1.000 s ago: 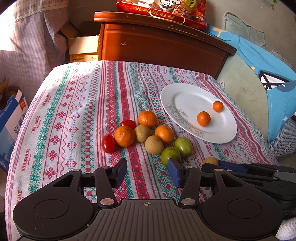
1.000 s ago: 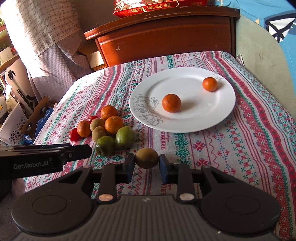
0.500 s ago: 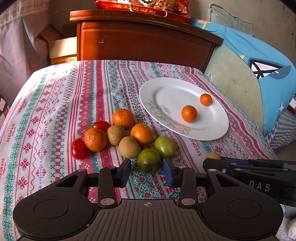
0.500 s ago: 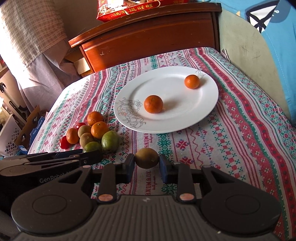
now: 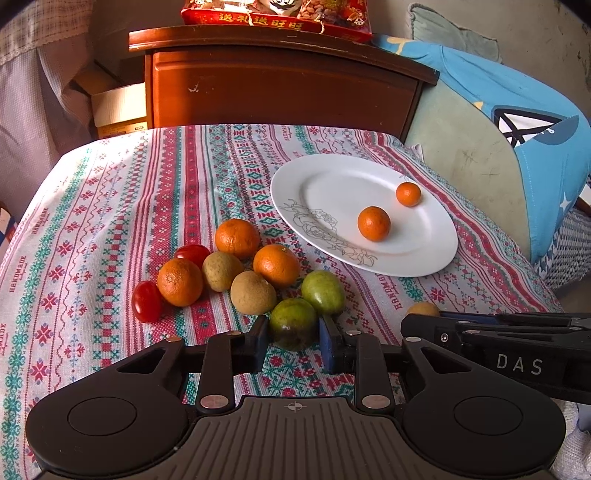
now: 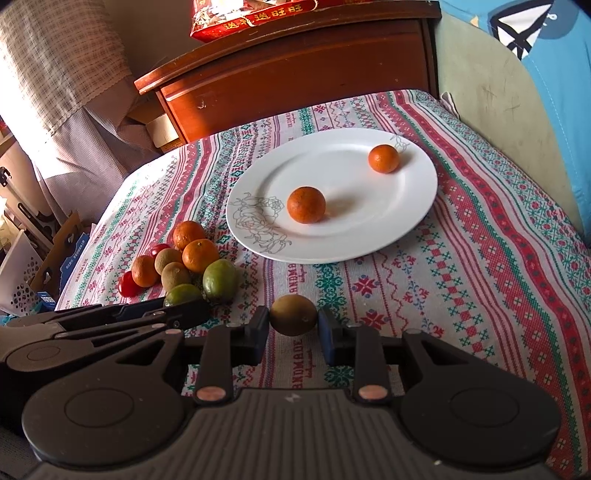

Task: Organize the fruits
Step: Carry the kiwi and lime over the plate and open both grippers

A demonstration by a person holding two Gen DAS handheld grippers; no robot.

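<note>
Green fruit [image 5: 293, 324] now clamped by closing left hand-held gripper [image 5: 293, 341] (prev. open).

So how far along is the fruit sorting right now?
Early. Two oranges sit on the plate. The right gripper holds a brown fruit; the left gripper has just been closing on a green fruit. The cluster remains on the cloth.

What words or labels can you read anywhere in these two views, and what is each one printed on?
"DAS": on the side of the right gripper.
"HANDMADE": woven along the tablecloth, repeated in several places.
"送礼送旺旺": yellow characters on the red snack package atop the wooden cabinet.
Blue box beside the table: print too small to read.
Cardboard box: label too blurred to read.
</note>
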